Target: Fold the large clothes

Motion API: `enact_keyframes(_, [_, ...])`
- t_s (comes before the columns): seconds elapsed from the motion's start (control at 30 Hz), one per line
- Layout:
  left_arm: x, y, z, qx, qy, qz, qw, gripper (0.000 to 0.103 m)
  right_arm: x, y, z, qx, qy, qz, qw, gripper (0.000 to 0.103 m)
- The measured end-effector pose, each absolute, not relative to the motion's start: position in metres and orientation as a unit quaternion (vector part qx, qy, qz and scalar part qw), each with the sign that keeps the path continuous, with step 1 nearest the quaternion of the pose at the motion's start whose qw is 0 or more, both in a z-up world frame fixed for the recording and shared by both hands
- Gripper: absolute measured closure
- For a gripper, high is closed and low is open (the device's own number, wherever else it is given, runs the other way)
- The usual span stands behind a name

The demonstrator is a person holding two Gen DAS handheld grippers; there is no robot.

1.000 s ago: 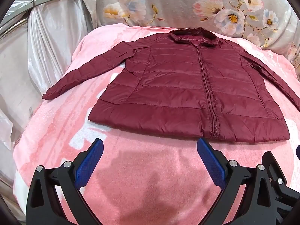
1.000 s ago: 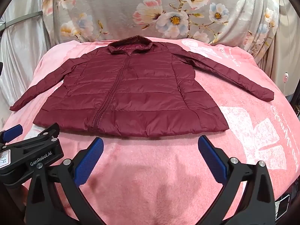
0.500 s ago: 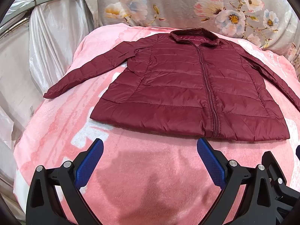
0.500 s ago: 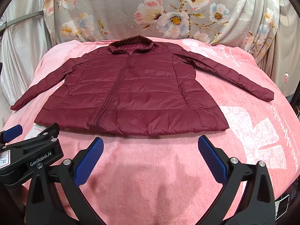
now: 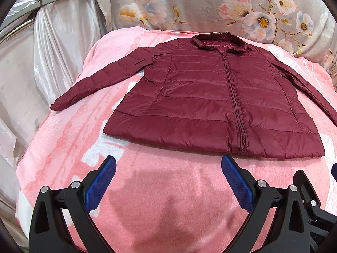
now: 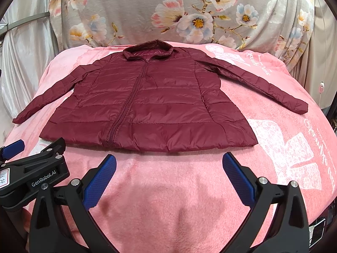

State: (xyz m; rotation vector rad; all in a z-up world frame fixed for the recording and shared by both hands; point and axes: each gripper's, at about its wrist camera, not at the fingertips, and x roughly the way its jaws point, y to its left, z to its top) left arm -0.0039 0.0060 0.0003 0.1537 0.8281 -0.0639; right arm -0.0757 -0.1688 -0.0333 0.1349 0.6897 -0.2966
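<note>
Maroon quilted jacket [image 5: 210, 105] lies flat, zipped, sleeves spread, on a pink blanket [image 5: 168, 200], left gripper [image 5: 168, 164] jaws wide apart and empty just short of its hem, right gripper [image 6: 169, 162] likewise agape, floral cloth [image 6: 189, 10] behind.

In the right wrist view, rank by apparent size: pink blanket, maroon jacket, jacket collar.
1. pink blanket
2. maroon jacket, lying flat on it
3. jacket collar
The gaps are wide, so nearness to the camera changes nothing.
</note>
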Motion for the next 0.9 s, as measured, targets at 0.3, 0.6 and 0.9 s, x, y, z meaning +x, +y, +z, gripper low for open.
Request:
enact_keyframes(0.3, [-0.0037, 0.0065, 0.0003, 0.074, 0.403, -0.032, 0.912, 0.005, -0.0757, -0.1687, -0.0333, 0.066, 0.337, -0.145, 0.928, 0.005])
enact_keyframes(0.6, [-0.0034, 0.0092, 0.0024, 0.074, 0.402, -0.032, 0.912, 0.005, -0.0759, -0.169, -0.0335, 0.066, 0.337, -0.145, 0.928, 0.005])
enact_keyframes(0.9, [-0.0045, 0.0101, 0.003, 0.074, 0.402, -0.031, 0.912, 0.005, -0.076, -0.1689, -0.0337, 0.067, 0.337, -0.144, 0.928, 0.005])
